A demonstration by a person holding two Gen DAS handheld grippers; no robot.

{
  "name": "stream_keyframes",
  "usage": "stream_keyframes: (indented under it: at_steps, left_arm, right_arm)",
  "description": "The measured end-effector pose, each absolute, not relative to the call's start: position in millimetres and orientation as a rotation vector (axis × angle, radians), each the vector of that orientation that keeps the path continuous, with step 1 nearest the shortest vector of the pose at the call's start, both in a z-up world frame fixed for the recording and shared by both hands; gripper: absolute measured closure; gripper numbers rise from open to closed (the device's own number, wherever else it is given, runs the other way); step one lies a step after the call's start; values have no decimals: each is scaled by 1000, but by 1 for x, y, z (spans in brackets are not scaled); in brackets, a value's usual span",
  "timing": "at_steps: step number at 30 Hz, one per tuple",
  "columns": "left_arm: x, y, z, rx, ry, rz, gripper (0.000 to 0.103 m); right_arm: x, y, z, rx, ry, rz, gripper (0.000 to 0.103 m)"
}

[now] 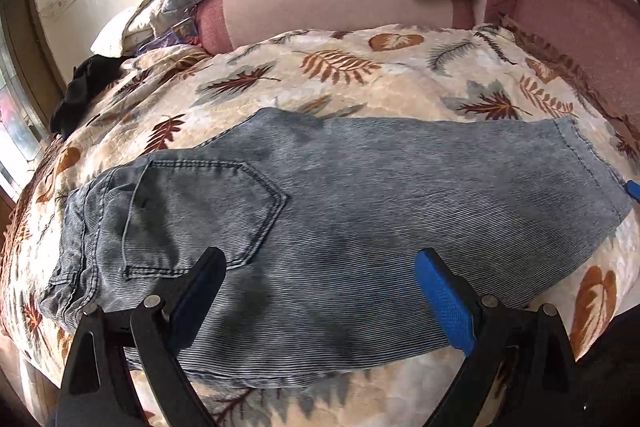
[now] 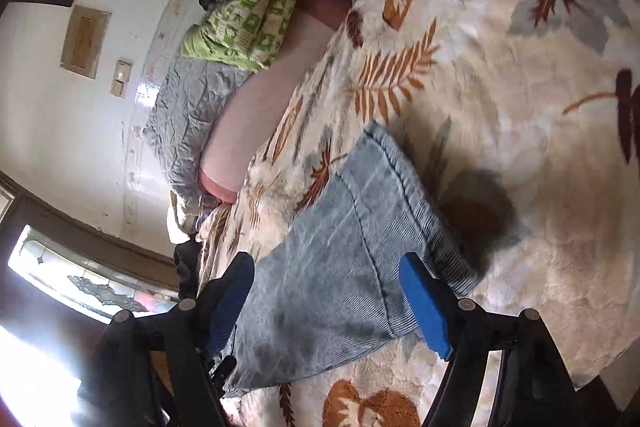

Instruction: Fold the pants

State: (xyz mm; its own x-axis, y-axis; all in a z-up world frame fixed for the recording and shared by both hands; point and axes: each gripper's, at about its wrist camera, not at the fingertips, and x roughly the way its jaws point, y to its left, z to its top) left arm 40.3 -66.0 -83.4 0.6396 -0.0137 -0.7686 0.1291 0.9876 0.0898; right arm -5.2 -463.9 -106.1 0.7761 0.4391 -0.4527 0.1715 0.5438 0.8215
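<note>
Pants [image 1: 320, 219] flat on blanket [image 1: 360, 83] (unheld)

I see the pants [image 1: 360, 211], faded blue-grey denim with fine ribbing, lying flat on the bed's leaf-print blanket [image 1: 320, 75]. They are folded lengthwise, one leg on the other. The waistband sits at my left in the left wrist view, with a stitched back pocket [image 1: 200, 215] facing up. The hemmed leg ends reach to the right. Dark blotches mark the fabric around the seat and thigh.
</note>
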Motion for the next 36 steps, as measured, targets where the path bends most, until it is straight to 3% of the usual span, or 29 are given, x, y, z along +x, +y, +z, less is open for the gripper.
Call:
stream_keyframes:
  at_steps: [3,9,14,20,36]
  left_arm:
    - [45,-94,-81,127,879,-137,8]
    - [55,-136,-79,49,897,-234,8]
    - [66,-153,-83,-23,936,-268,8]
    - [75,-158,-95,-62,981,-259,8]
    - [81,-152,-103,-110,992,-228,8]
  right_arm:
    - [1,-470,-133,1082,791,172,23]
    - [-29,-494,-107,1070,588,117,24]
    - [-31,-497,-139,1158,737,148,24]
    - [-29,-501,-152,1180,773,164,24]
    - [-19,-494,-157,1157,846,106,41]
